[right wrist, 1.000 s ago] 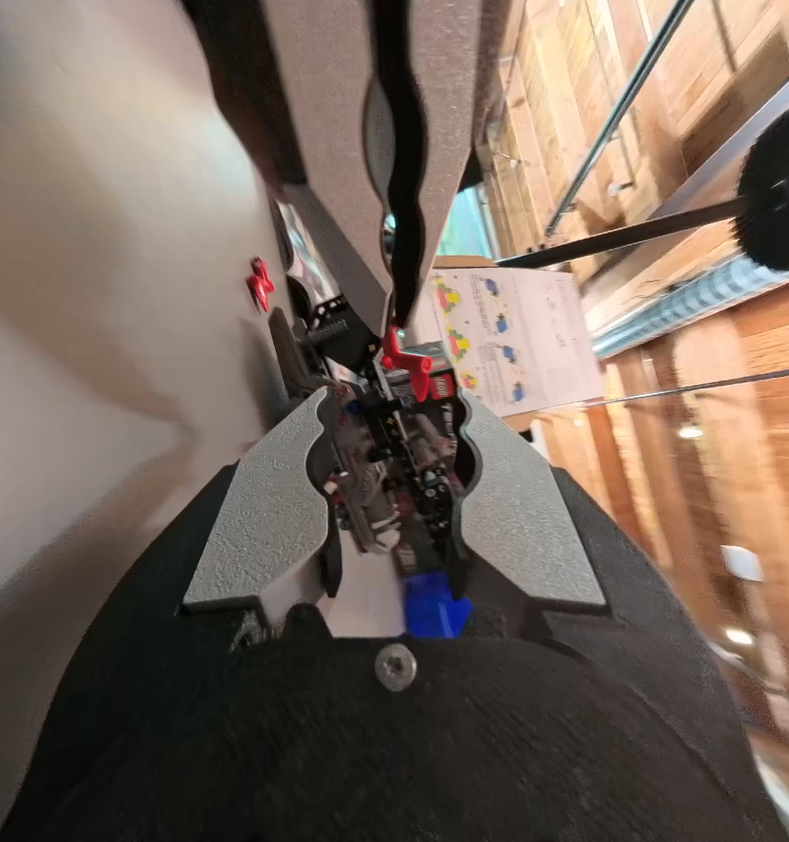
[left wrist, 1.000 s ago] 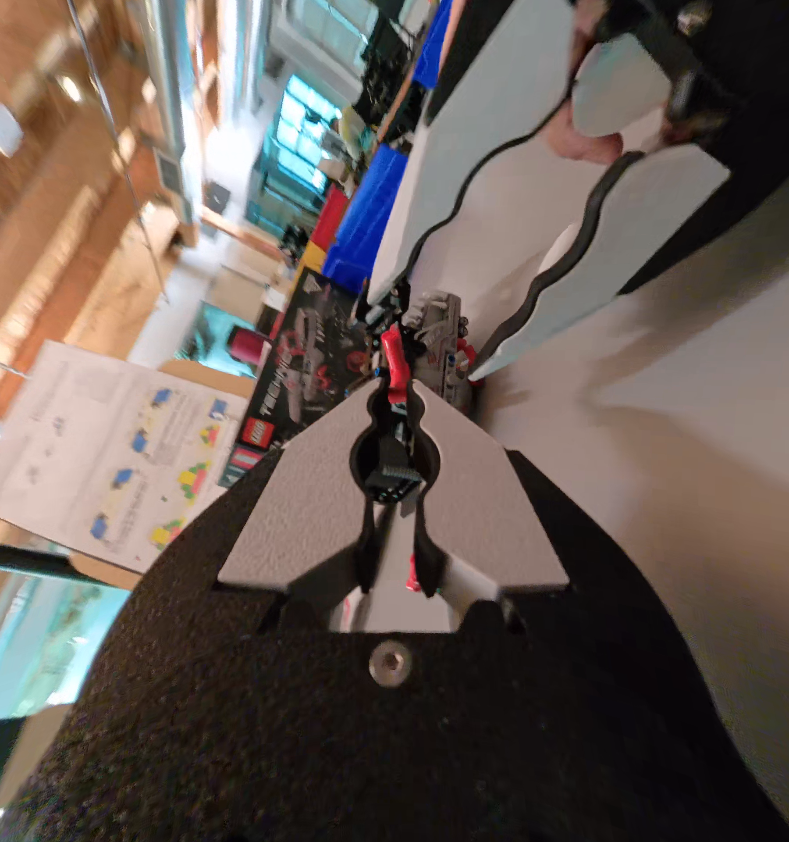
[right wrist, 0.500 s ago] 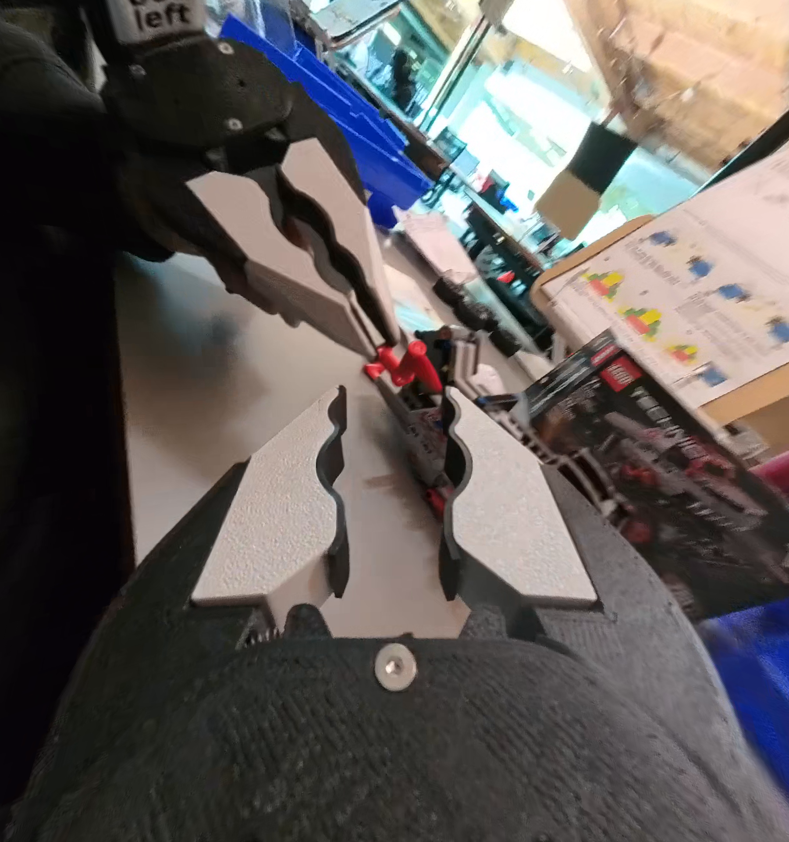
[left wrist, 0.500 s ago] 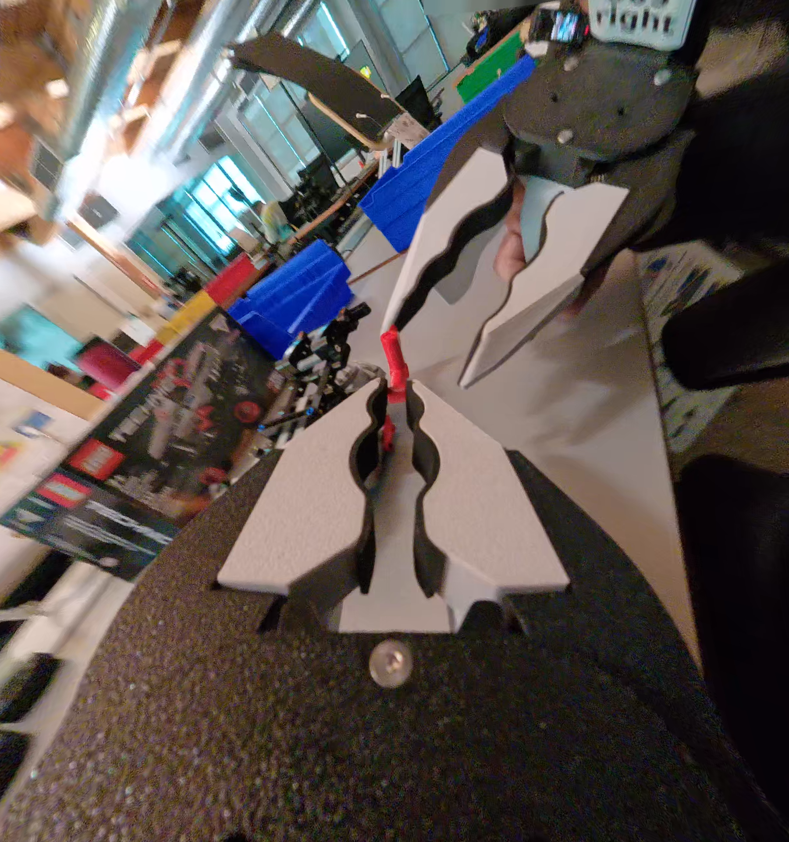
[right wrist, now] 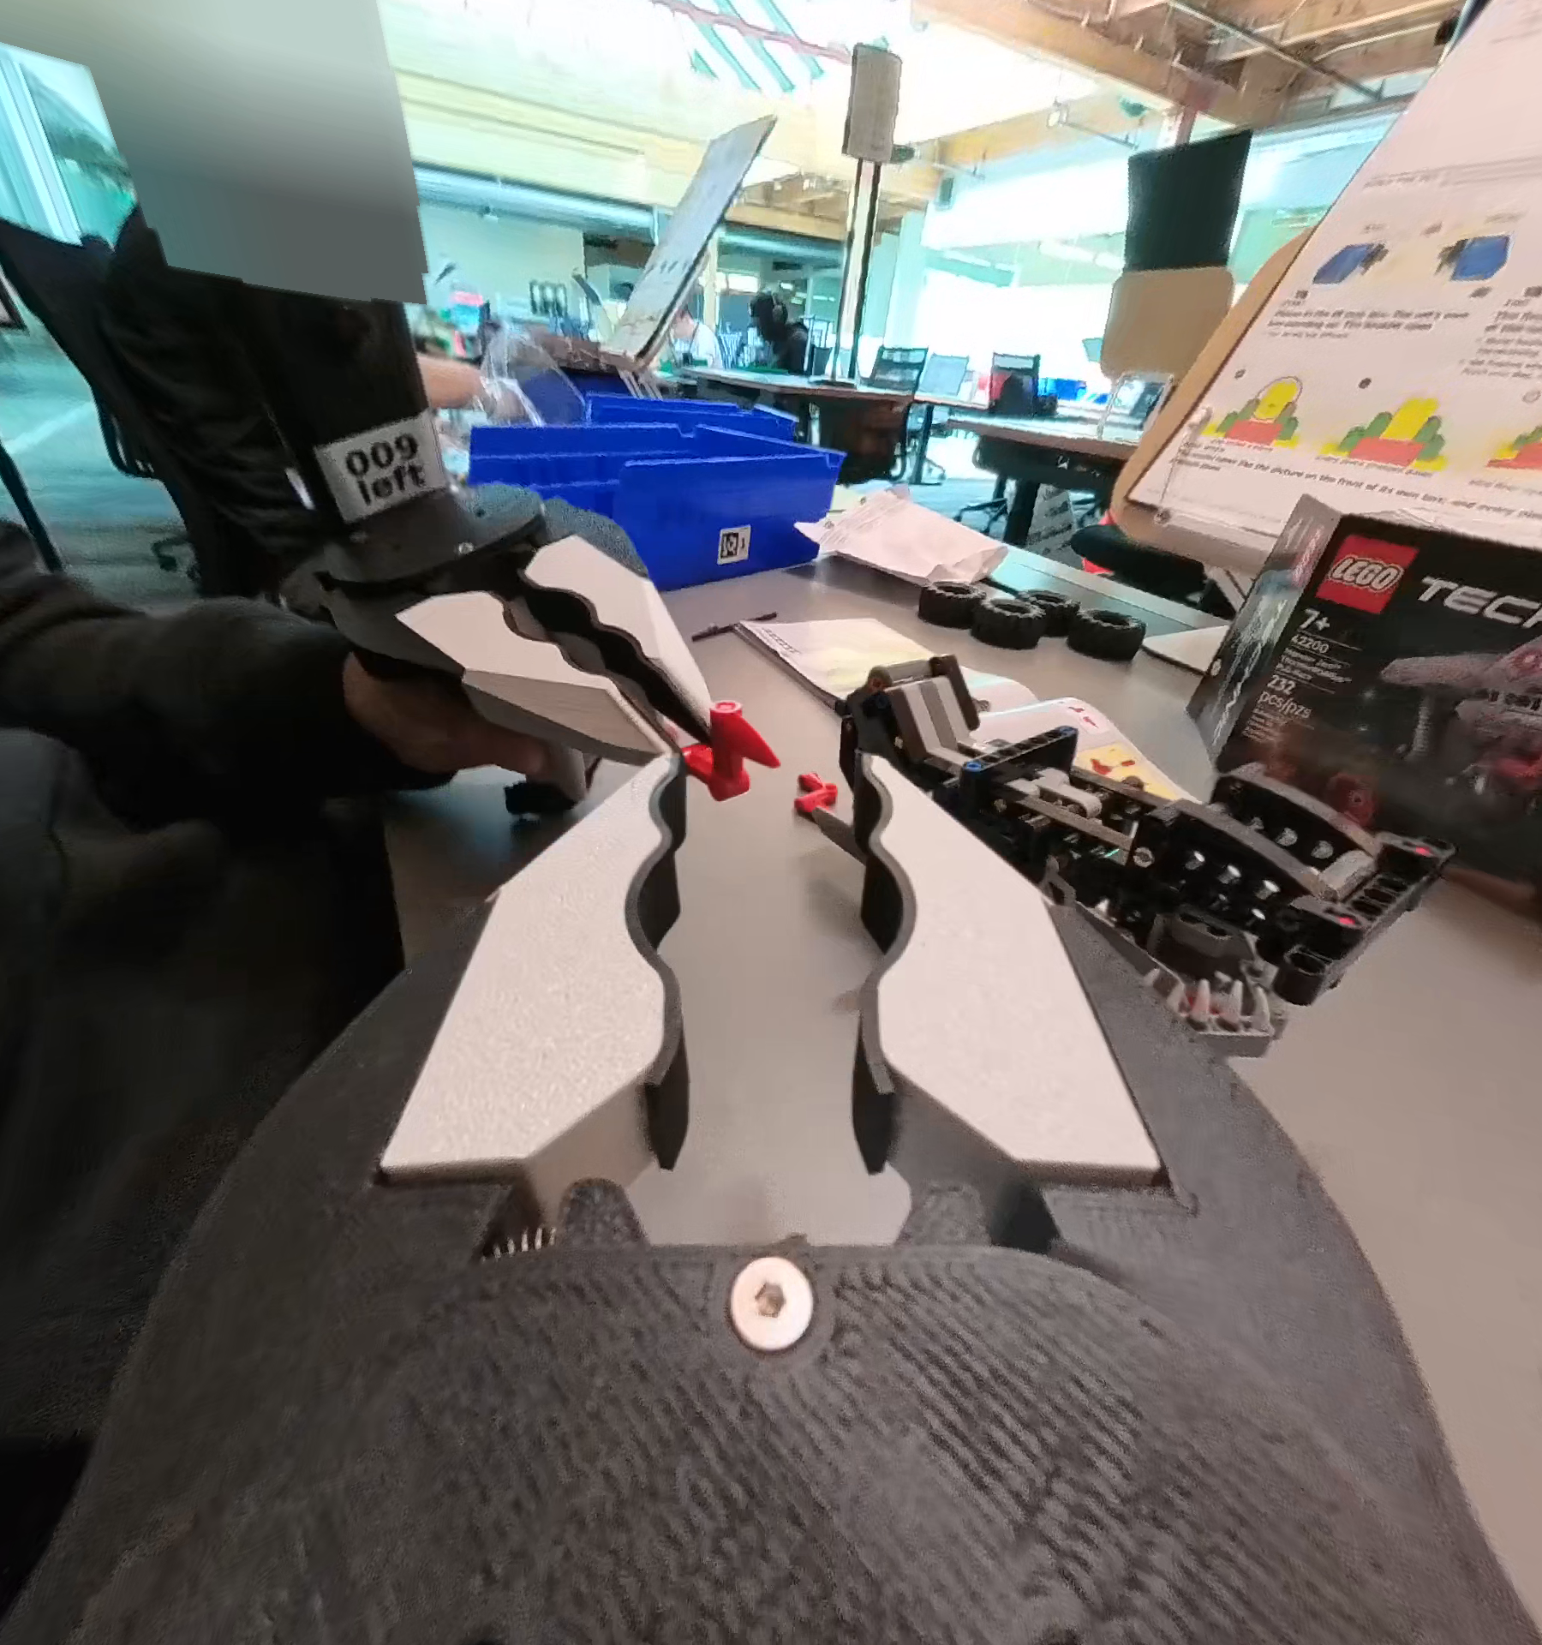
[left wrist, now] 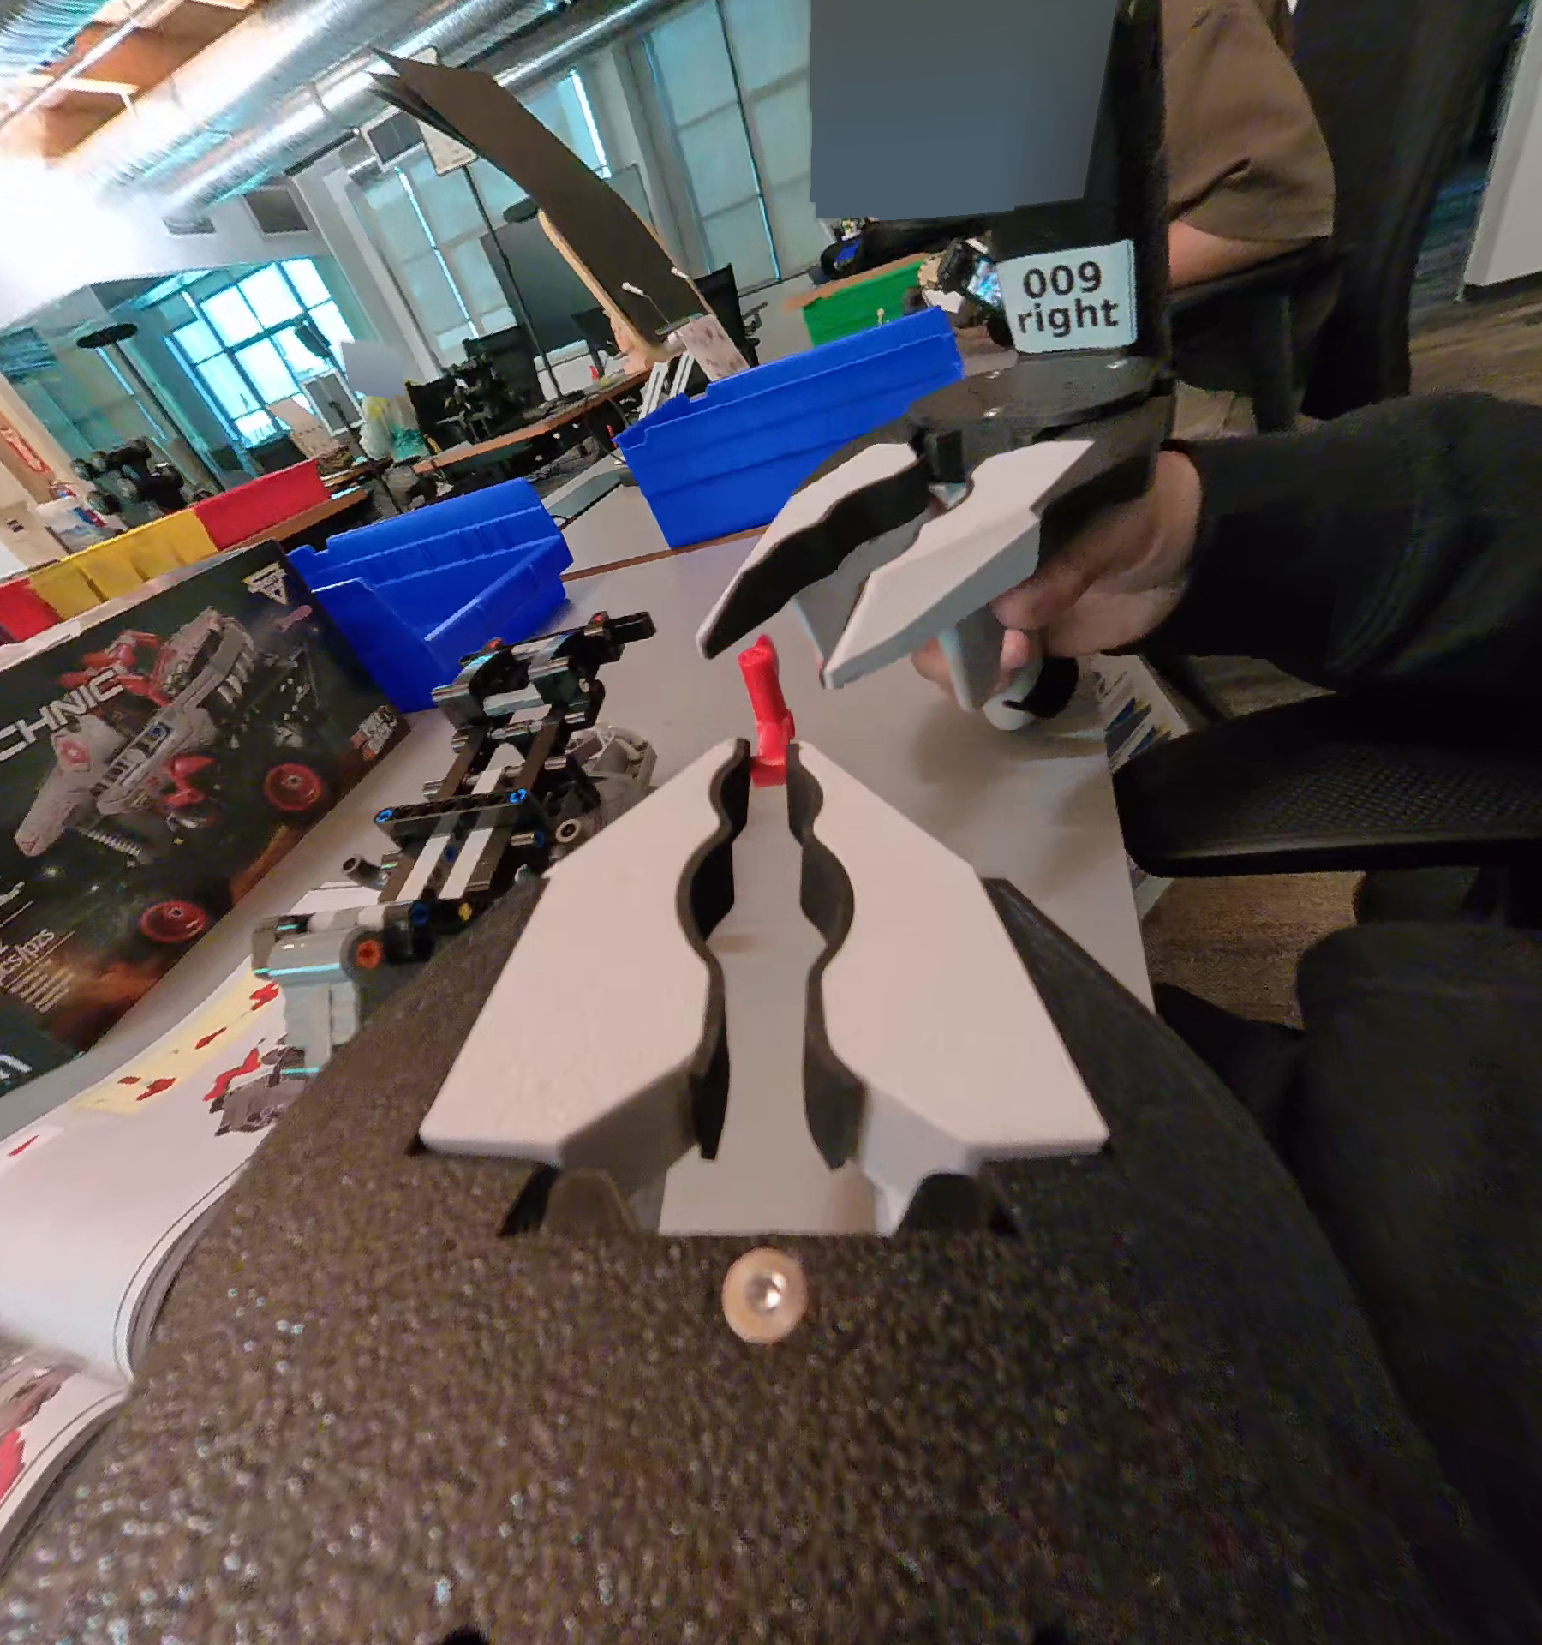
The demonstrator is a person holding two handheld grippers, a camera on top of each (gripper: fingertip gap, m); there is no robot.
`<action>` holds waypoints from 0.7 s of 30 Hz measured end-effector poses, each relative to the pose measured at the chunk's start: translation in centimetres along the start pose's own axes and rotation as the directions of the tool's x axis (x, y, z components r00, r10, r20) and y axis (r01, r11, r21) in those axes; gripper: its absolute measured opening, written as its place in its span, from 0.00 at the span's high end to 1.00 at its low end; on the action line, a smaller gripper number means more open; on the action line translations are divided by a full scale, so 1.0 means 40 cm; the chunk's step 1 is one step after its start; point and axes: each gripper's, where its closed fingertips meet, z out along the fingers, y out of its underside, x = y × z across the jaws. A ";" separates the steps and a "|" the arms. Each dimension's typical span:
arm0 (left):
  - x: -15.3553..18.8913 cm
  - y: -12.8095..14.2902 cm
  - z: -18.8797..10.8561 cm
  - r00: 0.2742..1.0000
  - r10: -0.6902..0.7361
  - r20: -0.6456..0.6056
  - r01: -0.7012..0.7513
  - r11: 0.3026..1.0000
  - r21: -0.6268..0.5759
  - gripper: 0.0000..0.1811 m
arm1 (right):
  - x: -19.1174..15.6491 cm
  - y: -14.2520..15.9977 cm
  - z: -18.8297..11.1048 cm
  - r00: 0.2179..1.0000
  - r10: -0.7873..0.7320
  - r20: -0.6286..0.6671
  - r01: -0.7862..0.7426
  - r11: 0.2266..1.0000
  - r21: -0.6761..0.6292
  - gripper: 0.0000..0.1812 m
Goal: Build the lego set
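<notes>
My left hand-held gripper (left wrist: 767, 757) is pinched nearly closed on a small red piece (left wrist: 763, 712), which stands up past the fingertips at centre frame, long axis roughly upright. My right hand-held gripper (right wrist: 772, 783) is parted and holds nothing. In the right wrist view the half-built chassis (right wrist: 1150, 828) lies on the tabletop (right wrist: 1373, 1024) at right of centre, long axis running toward lower right, nearer my right gripper; the piece hangs to its left.

Small red spike piece (left wrist: 765, 712) pinched at its base by left gripper (left wrist: 766, 773) tips, held upright above table; black-and-grey chassis build (right wrist: 1132, 837) lies lengthwise on table, toothed grey end near; two loose red pieces (right wrist: 814, 794) beside it; four black tyres (right wrist: 1030, 616) clustered behind.
</notes>
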 end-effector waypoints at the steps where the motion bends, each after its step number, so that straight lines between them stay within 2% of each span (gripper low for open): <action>1: 0.005 0.002 0.000 1.000 0.008 -0.010 -0.008 1.000 -0.004 0.97 | -0.004 0.004 0.001 1.000 -0.015 0.007 0.016 1.000 -0.013 0.79; 4: 0.017 0.010 0.002 0.999 0.027 -0.040 -0.028 0.999 -0.019 0.97 | -0.036 0.011 0.004 0.996 -0.025 0.082 0.028 0.999 -0.035 0.82; 6: 0.024 0.008 0.001 0.997 0.052 -0.052 -0.052 0.999 -0.010 0.97 | -0.042 0.021 0.007 0.994 -0.059 0.089 0.065 0.996 -0.067 0.91; 10: 0.015 0.017 -0.001 0.997 0.079 -0.027 -0.080 0.996 -0.034 0.96 | -0.053 0.026 0.005 0.985 -0.131 0.113 0.140 0.987 -0.077 0.97; 12: 0.012 0.014 -0.006 0.996 0.091 -0.023 -0.091 0.995 -0.030 0.92 | -0.037 0.031 0.006 0.983 -0.172 0.071 0.178 0.981 -0.084 0.97; 14: 0.003 0.013 -0.011 0.995 0.098 -0.003 -0.098 0.995 -0.035 0.90 | -0.046 0.041 0.003 0.980 -0.168 0.105 0.178 0.979 -0.095 0.97; 16: -0.003 0.024 -0.014 0.993 0.118 0.004 -0.118 0.991 -0.070 0.90 | -0.037 0.038 0.002 0.978 -0.191 0.083 0.198 0.976 -0.085 0.97; 21: 0.002 0.066 -0.011 0.977 0.214 -0.016 -0.213 0.959 -0.186 0.88 | -0.051 0.057 -0.003 0.972 -0.187 0.139 0.205 0.971 -0.126 0.97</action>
